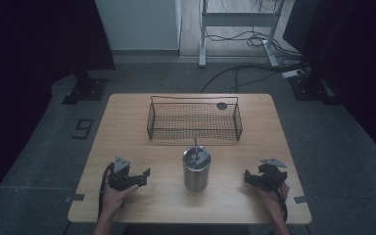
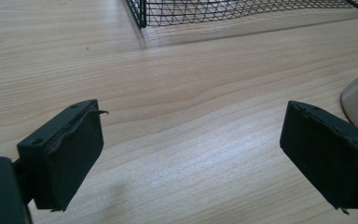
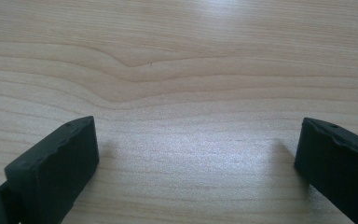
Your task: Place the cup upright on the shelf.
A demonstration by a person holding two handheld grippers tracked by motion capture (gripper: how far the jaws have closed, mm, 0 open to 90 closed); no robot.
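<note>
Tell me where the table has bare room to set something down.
Bare wood lies left of the black wire basket, right of it, and along the near edge between the left gripper and right gripper. Tightest spot: the strip between the basket and the steel cylindrical canister.

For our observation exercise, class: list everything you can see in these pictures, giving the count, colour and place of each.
Table: one, light wood, centre of the high view.
Wire basket: one, black mesh, far half of the table.
Metal cup: one, silver, upright in front of the basket, between the two tongs.
Utensils: grey, standing in the cup; count unclear.
Dark round spot: one, at the basket's far right corner.
Cables: several, black, on the floor beyond the table.
Left tongs: black, open, near left.
Right tongs: black, open, near right.
</note>
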